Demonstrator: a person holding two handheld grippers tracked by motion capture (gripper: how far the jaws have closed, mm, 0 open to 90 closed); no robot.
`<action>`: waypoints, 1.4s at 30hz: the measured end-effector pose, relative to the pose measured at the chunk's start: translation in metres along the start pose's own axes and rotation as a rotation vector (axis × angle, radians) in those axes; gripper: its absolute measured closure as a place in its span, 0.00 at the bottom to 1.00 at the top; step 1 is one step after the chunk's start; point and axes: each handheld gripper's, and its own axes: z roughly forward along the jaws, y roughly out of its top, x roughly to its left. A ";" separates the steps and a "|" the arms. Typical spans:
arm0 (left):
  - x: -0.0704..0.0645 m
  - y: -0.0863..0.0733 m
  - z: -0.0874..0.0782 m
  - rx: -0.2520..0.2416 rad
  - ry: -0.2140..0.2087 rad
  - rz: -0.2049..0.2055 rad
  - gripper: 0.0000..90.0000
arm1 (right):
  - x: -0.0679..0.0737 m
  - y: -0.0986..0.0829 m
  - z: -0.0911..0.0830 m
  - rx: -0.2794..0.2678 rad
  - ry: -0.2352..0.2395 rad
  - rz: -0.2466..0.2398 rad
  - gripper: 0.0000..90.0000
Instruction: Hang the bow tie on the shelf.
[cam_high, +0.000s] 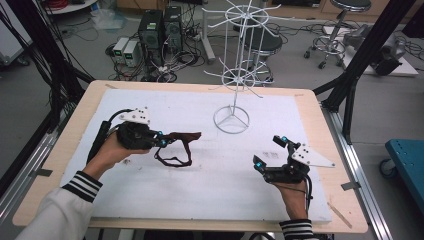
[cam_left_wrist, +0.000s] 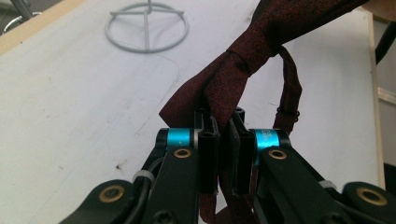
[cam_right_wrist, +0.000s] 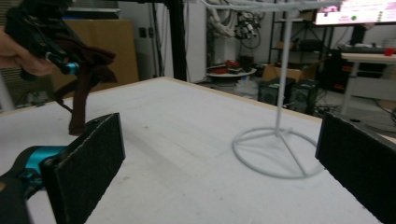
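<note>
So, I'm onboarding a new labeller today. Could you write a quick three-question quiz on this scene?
1. True or false: the left tool is shut on the dark red bow tie.
2. The right tool is: A open, B shut on a strap, C holding the stand.
3. What white wire thing stands at the far middle of the table?

Key: 1 true; 2 A; 3 the rack.

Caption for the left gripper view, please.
Left gripper shut on a dark red bow tie, held above the white table cover near the wire rack's ring base.
</note>
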 end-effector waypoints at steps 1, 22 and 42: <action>-0.002 0.000 0.000 -0.008 -0.004 0.000 0.94 | 0.002 0.006 0.003 0.012 0.024 -0.012 0.01; -0.025 0.002 0.012 -0.136 -0.098 -0.029 0.94 | 0.022 0.055 0.047 0.130 0.308 -0.060 0.01; -0.034 0.007 0.026 -0.145 -0.146 -0.022 0.94 | 0.047 0.079 0.084 0.226 0.482 -0.186 0.18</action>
